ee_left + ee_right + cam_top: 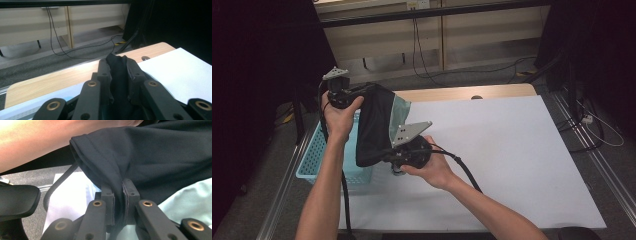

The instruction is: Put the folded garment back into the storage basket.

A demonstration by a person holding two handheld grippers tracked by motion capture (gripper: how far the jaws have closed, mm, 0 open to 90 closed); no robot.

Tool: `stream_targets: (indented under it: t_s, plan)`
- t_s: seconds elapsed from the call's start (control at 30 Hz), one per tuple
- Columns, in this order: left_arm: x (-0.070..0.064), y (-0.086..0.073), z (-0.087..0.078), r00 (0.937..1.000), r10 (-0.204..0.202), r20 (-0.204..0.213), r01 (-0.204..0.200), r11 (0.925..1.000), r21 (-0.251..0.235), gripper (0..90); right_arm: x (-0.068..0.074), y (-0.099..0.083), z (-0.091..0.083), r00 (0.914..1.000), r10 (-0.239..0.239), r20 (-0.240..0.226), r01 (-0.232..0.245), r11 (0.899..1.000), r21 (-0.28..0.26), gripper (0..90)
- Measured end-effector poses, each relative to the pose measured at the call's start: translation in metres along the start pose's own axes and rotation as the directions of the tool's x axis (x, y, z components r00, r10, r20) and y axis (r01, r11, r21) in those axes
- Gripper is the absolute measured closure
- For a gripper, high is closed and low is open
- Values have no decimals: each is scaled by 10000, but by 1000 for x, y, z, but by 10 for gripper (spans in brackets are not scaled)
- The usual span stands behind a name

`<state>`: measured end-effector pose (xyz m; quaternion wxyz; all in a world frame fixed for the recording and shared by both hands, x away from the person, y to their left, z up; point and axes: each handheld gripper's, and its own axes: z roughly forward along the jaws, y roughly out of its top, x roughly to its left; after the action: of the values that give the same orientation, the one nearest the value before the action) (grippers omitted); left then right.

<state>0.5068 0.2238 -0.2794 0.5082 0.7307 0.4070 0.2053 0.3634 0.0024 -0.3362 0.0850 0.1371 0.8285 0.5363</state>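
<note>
From the high view, a black garment (374, 125) with a pale teal lining hangs in the air between the two grippers, above the left edge of the white-covered table (512, 150) and a blue basket (319, 160). The left gripper (354, 92) pinches its upper edge; the right gripper (394, 155) pinches its lower edge.

In the left gripper view, the jaws are clamped on a black fold (119, 75).

In the right gripper view, the jaws squeeze a stitched black hem (118, 195), with teal cloth (190, 200) beside it.

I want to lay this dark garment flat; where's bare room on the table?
The white tabletop right of both grippers is bare out to its far and right edges. It is crowded at the left edge, around the blue basket and the garment.
</note>
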Motion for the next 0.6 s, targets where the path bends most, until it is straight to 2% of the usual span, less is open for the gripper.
stream_targets:
  t_s: [0.43,0.6]
  plan:
    - [19,0,-5,9989,-80,-459,77,10000,-54,765,-3,18,22,9999,-135,-94,137,9998,150,826]
    - [24,2,-7,9989,16,-467,-17,10000,-29,765,-4,22,27,9998,-183,-68,185,9994,305,826]
